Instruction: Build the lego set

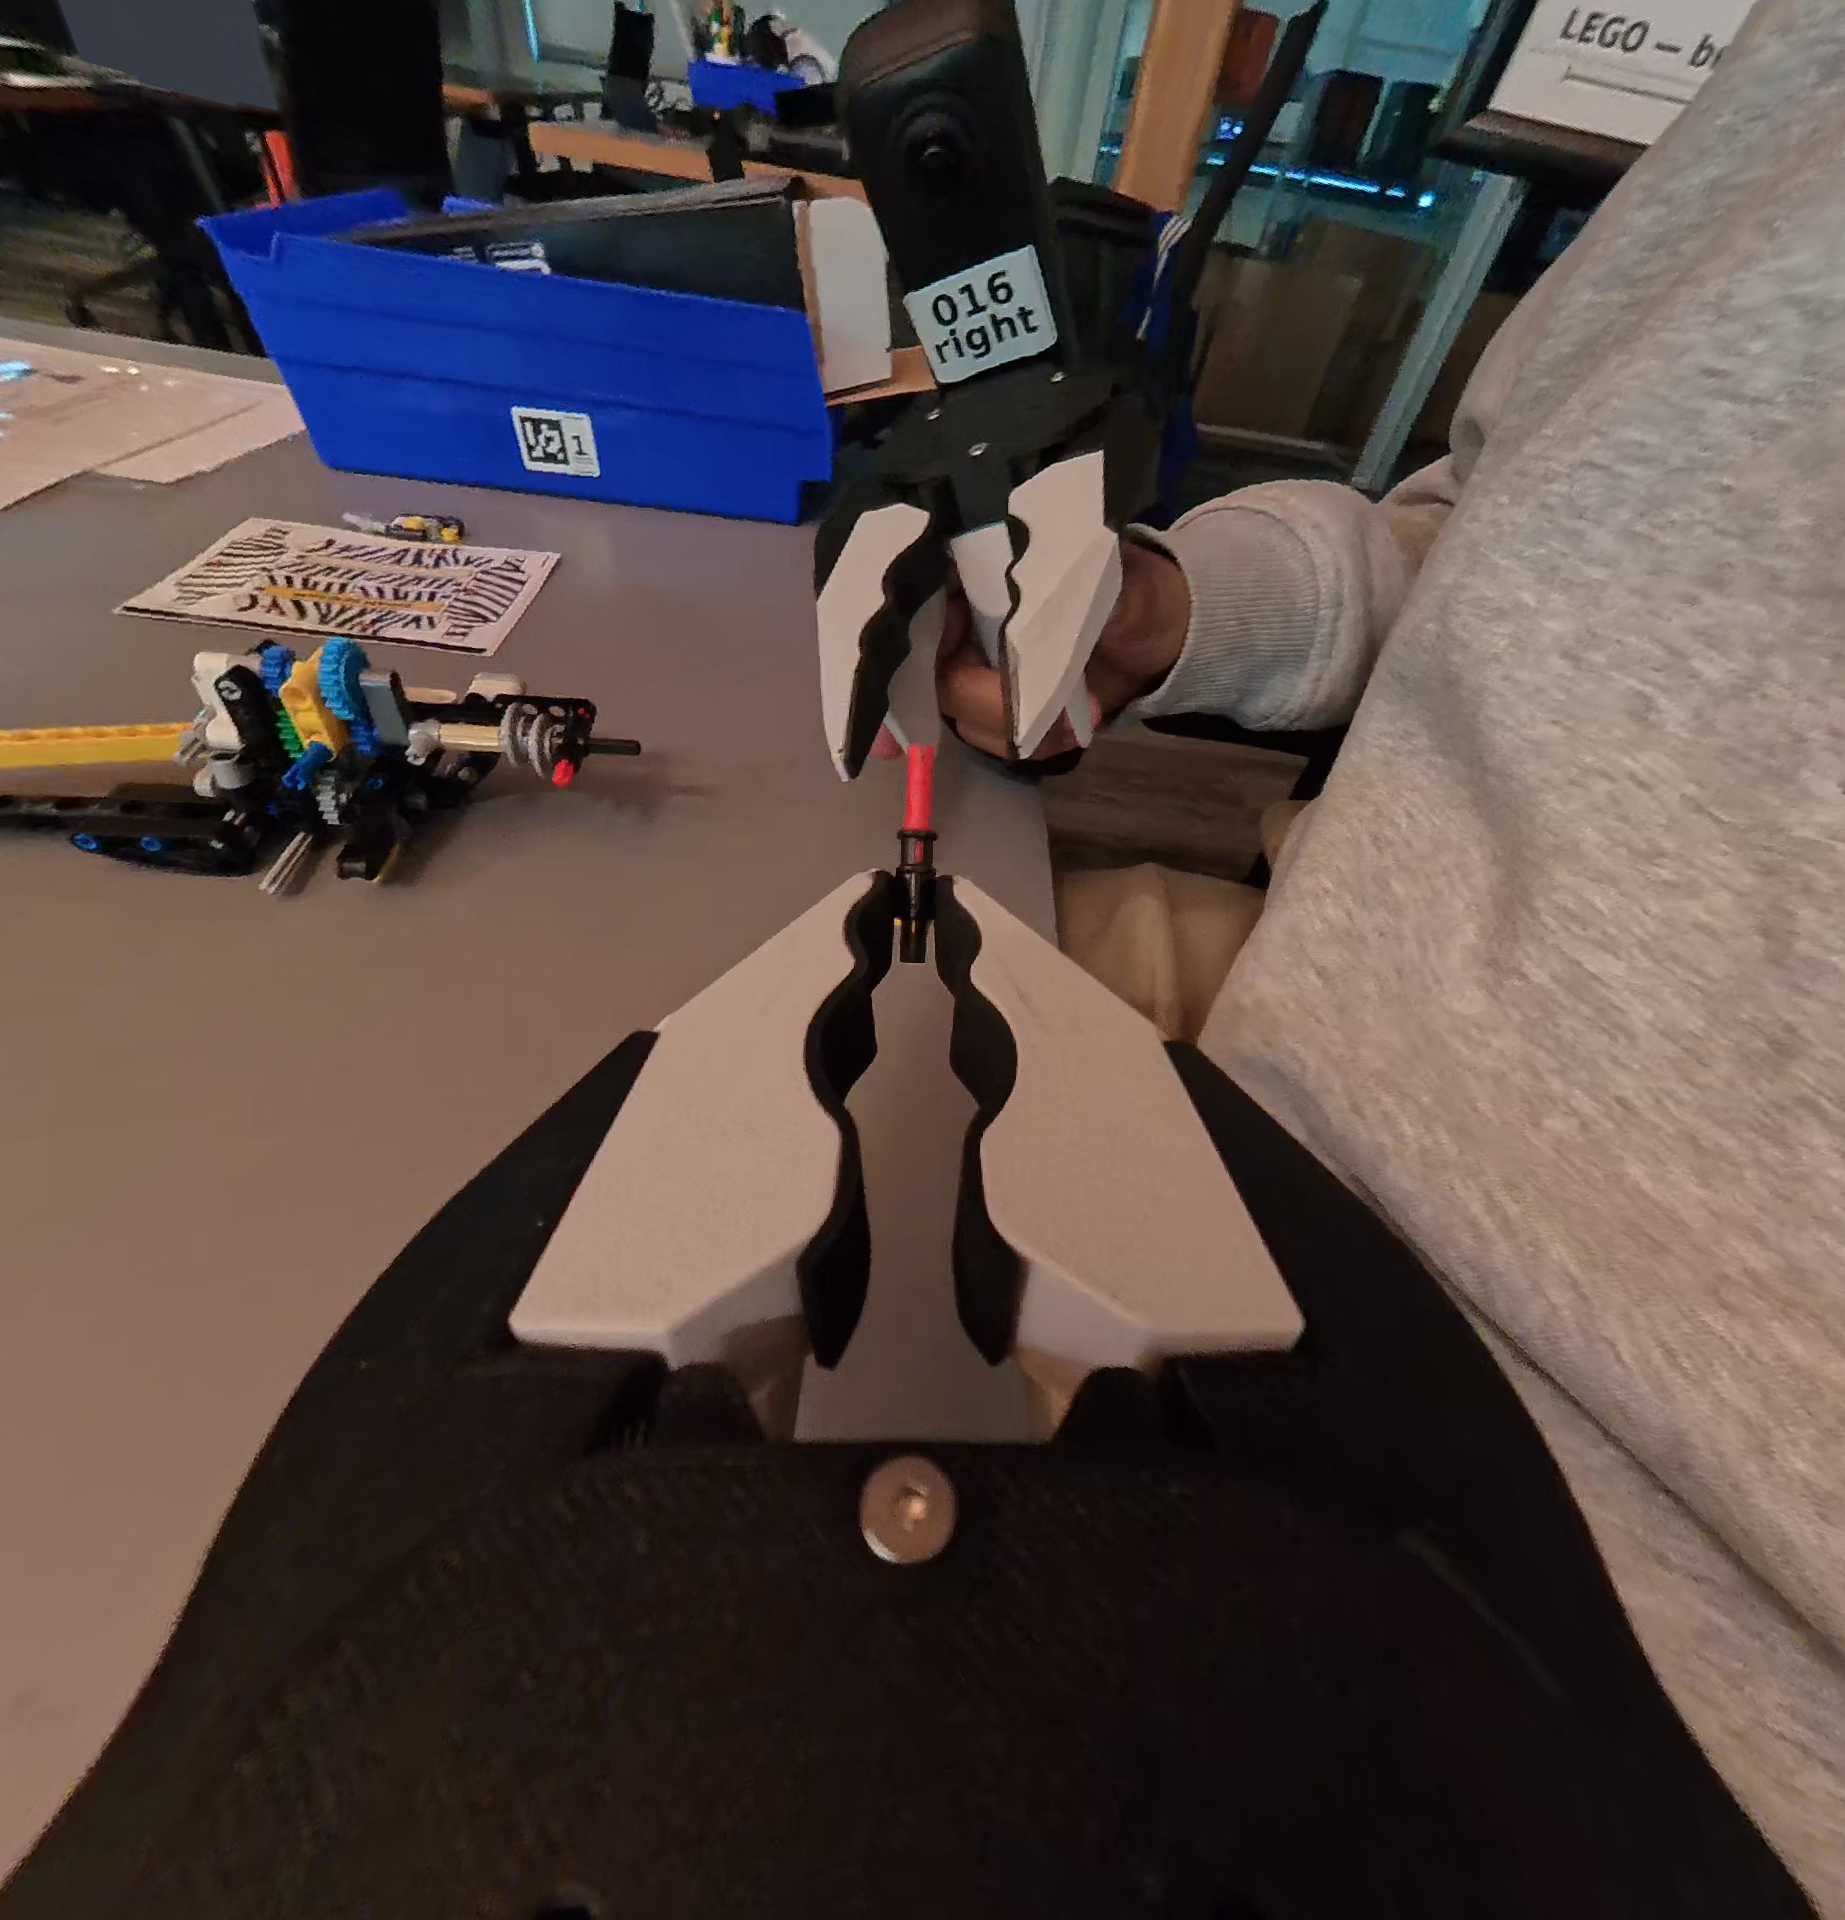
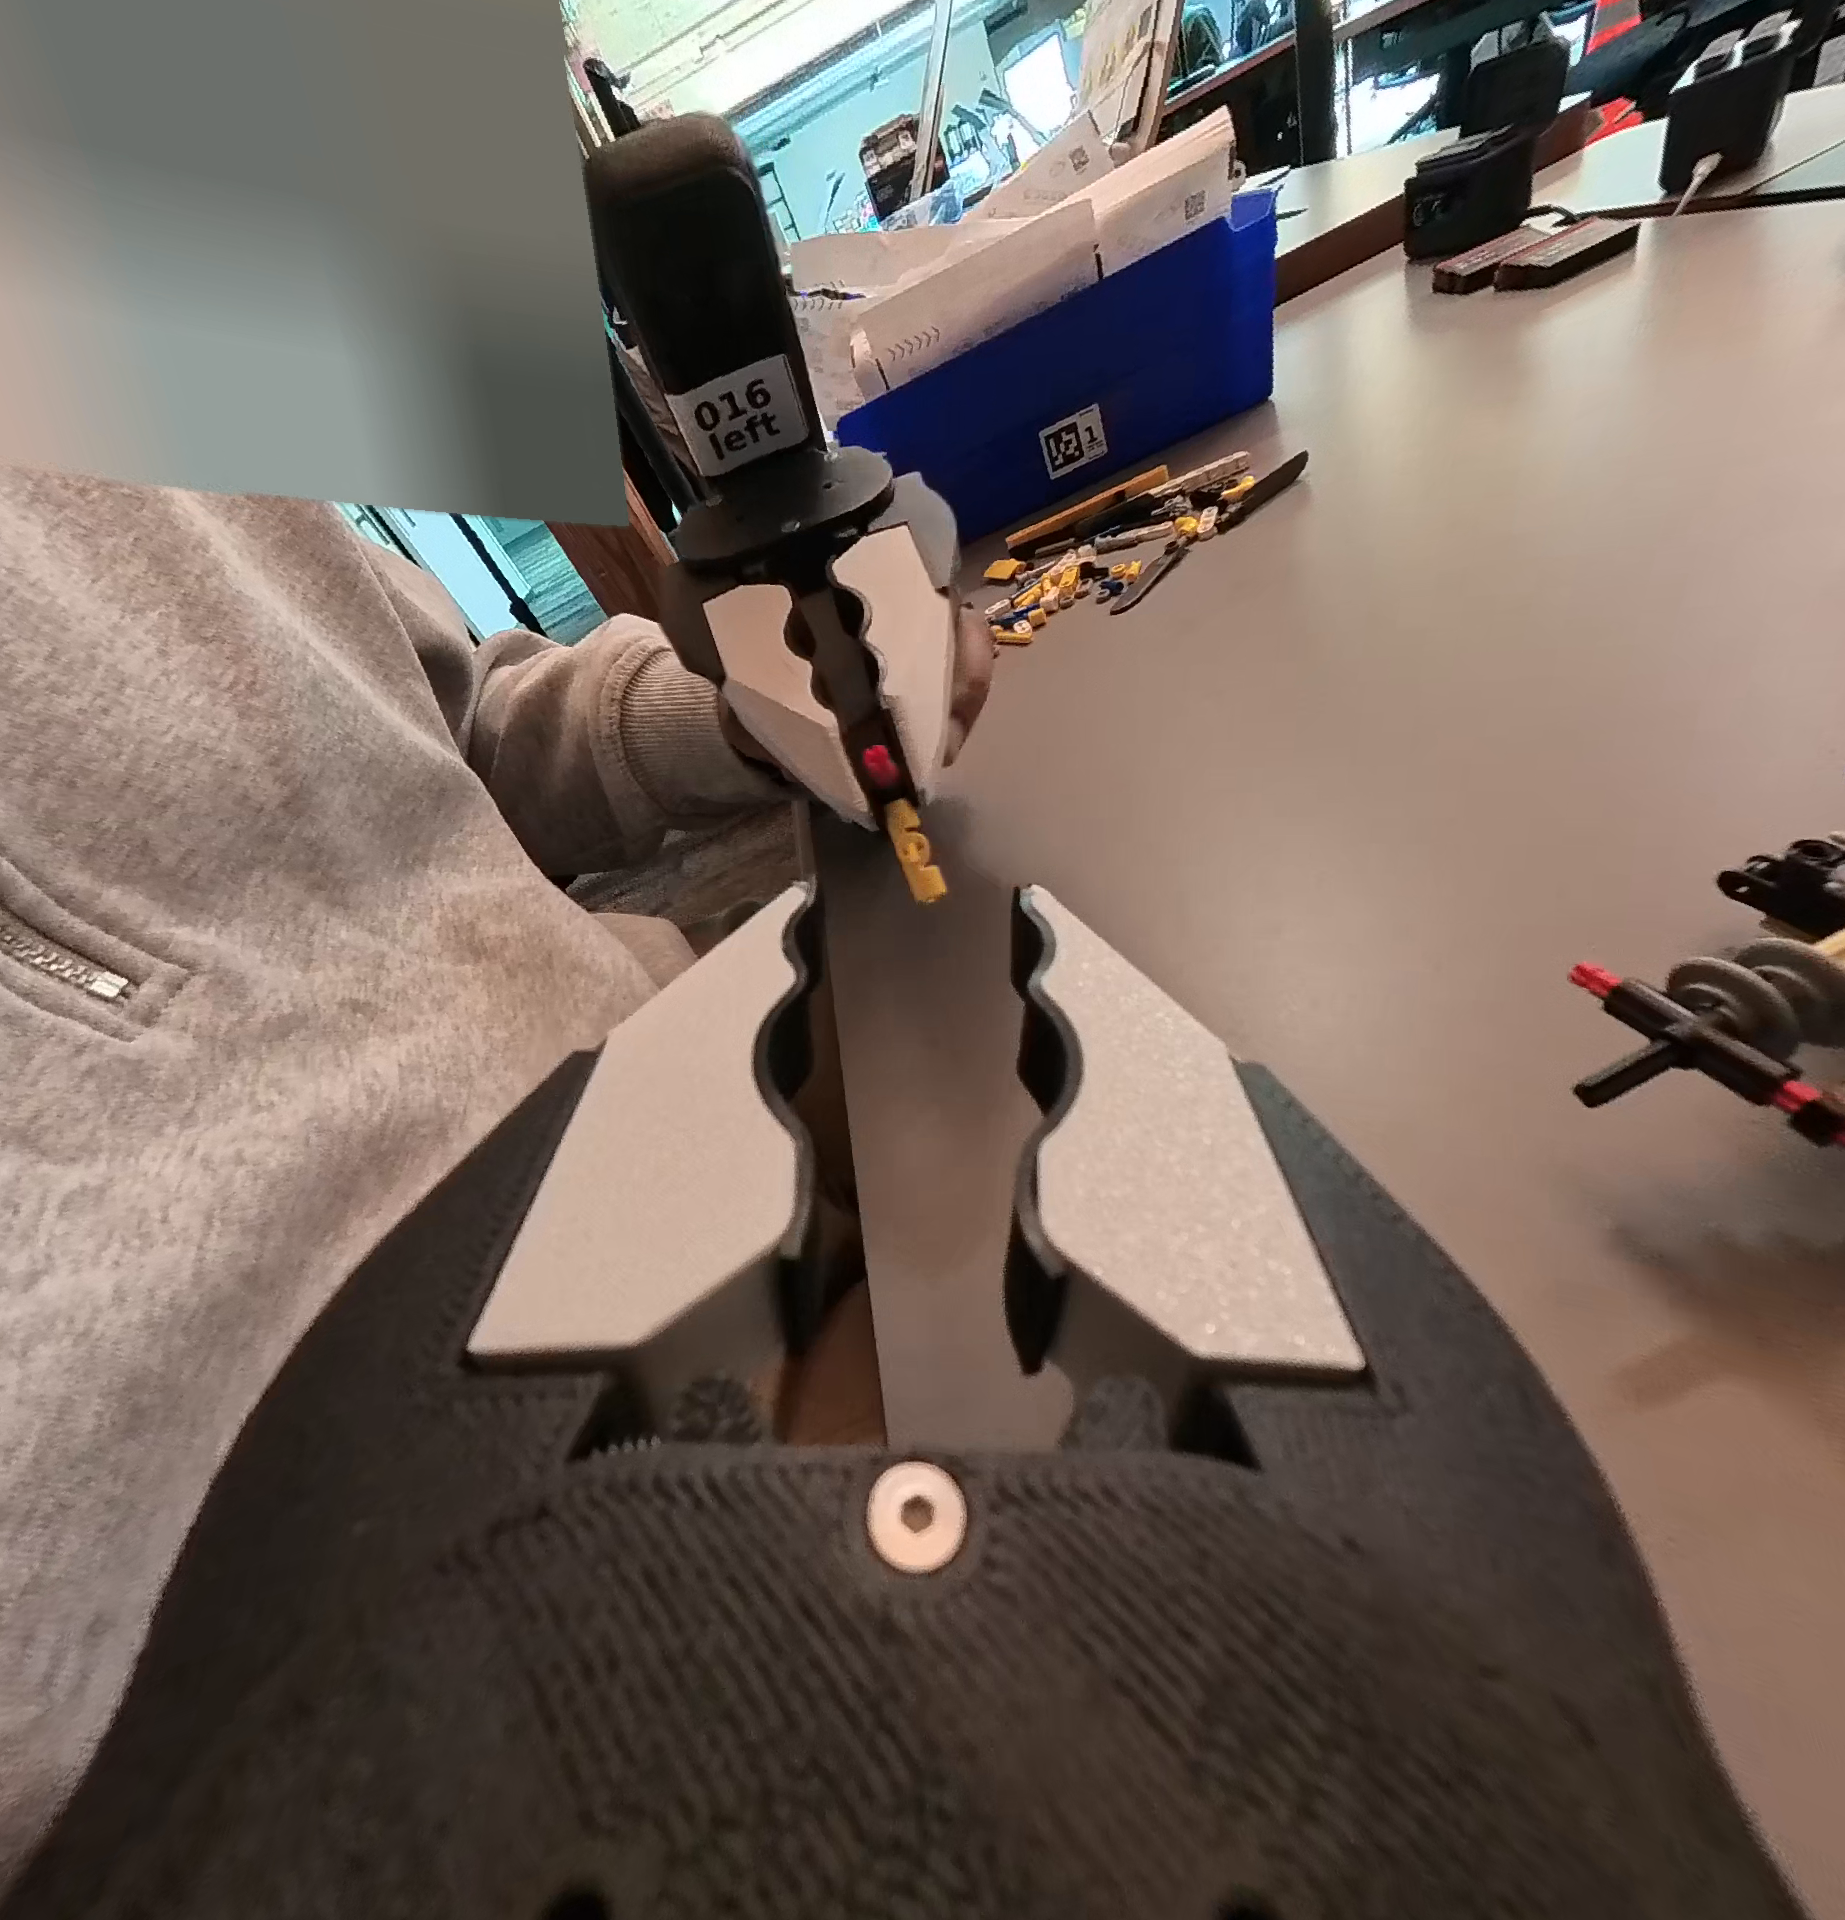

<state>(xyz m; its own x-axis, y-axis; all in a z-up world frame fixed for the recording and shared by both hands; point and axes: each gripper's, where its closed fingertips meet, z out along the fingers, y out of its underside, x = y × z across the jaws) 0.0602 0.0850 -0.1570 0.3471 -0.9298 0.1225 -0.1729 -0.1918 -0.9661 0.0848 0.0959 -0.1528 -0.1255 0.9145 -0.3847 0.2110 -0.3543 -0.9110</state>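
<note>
A: What does the left wrist view show?

B: The left claw [image 1: 910, 896] is pinched narrow on a small black connector [image 1: 911, 914], with a red axle [image 1: 916, 792] sticking out of its front end. The right claw [image 1: 933, 743] hangs just beyond, fingertips down, spread apart, the red axle's tip reaching between them. On the grey bench [image 1: 378, 1039] to the left lies the part-built model [image 1: 305, 764], with a yellow beam and blue gears. Behind it are a striped sticker sheet [image 1: 341, 587] and a blue bin [image 1: 544, 364].

A: And the right wrist view?

B: The right claw [image 2: 913, 909] stands wide and holds nothing. Ahead of it the left claw [image 2: 902, 800] points down, gripping the little piece: a red end [image 2: 878, 764] between the fingers and a yellow pin [image 2: 918, 857] poking out below. Loose bricks [image 2: 1105, 566] lie scattered in front of the blue bin [image 2: 1105, 384]. The part-built model [image 2: 1749, 1023] sits at the right edge, well apart from both claws. A grey sleeve [image 2: 606, 717] shows behind the left claw.
</note>
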